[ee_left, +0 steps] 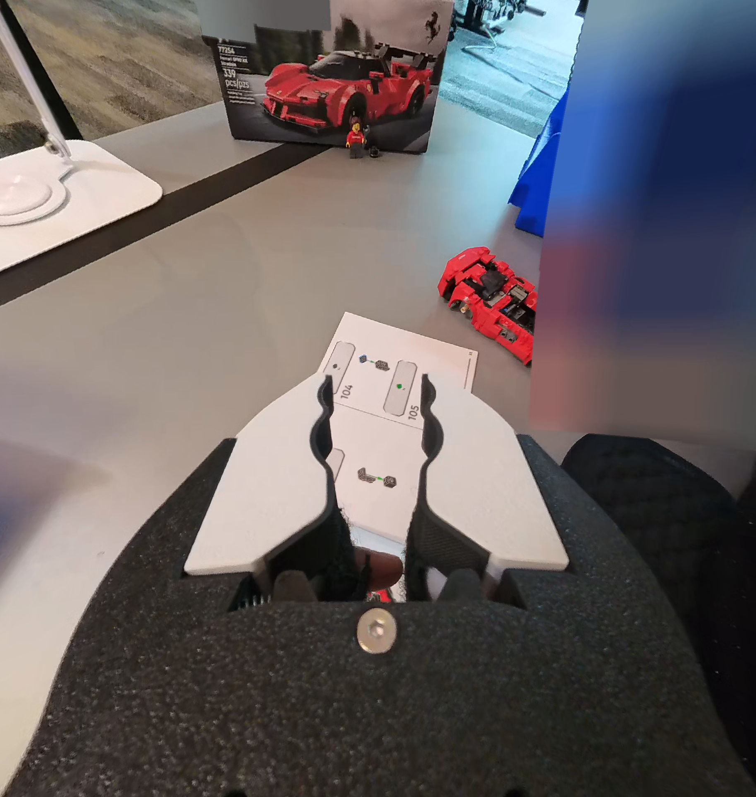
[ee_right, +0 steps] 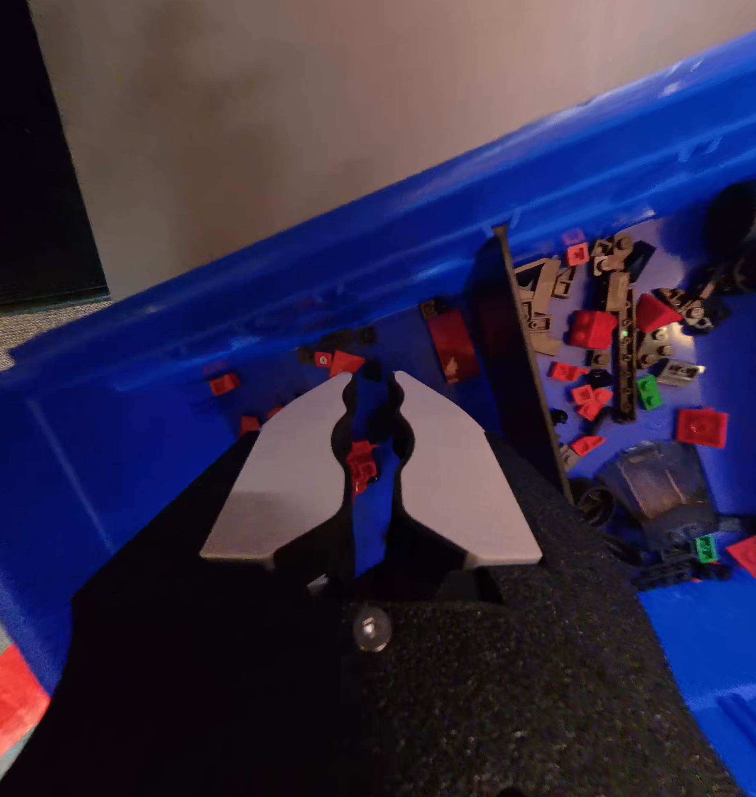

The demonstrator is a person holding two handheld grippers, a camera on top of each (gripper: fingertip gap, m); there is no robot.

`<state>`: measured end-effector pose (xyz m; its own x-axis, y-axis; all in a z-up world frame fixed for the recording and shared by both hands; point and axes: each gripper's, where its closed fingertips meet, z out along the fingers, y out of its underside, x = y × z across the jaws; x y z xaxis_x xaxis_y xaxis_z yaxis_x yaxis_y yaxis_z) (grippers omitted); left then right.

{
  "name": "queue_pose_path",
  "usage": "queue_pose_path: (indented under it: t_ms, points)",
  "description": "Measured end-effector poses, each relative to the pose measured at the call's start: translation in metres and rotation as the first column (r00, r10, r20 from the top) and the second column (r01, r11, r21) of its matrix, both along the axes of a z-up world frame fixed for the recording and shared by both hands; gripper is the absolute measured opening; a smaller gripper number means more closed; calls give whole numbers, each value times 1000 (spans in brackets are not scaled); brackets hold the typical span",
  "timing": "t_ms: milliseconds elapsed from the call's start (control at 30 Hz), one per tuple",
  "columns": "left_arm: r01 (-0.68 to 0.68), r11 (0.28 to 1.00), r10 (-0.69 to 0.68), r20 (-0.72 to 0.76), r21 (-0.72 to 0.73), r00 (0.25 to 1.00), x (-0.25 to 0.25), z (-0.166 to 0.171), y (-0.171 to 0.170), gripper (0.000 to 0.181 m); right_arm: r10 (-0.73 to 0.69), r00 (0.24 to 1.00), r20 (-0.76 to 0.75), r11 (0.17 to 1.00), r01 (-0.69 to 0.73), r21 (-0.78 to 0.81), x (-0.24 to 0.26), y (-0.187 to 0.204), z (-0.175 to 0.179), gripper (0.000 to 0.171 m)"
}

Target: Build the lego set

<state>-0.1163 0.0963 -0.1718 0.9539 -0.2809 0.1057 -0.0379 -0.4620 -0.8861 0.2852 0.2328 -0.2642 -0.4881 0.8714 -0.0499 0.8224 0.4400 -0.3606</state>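
My left gripper [ee_left: 376,379] is open and empty, hovering over the open instruction booklet [ee_left: 380,474] on the grey table. The partly built red car [ee_left: 488,297] lies on the table to its right, beyond the booklet. My right gripper [ee_right: 372,377] is inside the blue parts bin [ee_right: 367,267], pointing down into its left compartment. Its jaws stand slightly apart. A small red piece cluster [ee_right: 361,463] shows in the gap, close to the left finger, apparently lying on the bin floor. Other small red and black pieces [ee_right: 346,362] lie just beyond the fingertips.
A dark divider [ee_right: 527,366] splits the bin; the right compartment holds several loose red, black, grey and green pieces [ee_right: 617,345]. The set's box [ee_left: 333,73] and a minifigure [ee_left: 355,140] stand at the table's back. A white lamp base [ee_left: 44,194] sits far left. The bin's corner [ee_left: 535,181] shows at right.
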Motion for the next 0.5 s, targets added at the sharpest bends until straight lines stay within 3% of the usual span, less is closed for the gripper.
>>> queue_pose_path:
  t_ms: [200, 333, 433, 500]
  points:
    - [-8, 1000, 8, 16, 11, 1000, -6, -1, -5, 39, -19, 998, 61, 999, 18, 27, 2, 0, -19, 9]
    - [-11, 1000, 11, 28, 24, 1000, -8, 0, -10, 39, -70, 997, 40, 997, 68, 44, 5, 8, -12, 9]
    - [-16, 999, 14, 39, 51, 999, -9, 3, -16, 39, -229, 959, -169, 972, 214, -101, -7, 10, 32, 9]
    - [-18, 997, 13, 56, 78, 998, -9, 6, -20, 39, -405, 838, -367, 890, 268, -369, -23, 7, 84, 8]
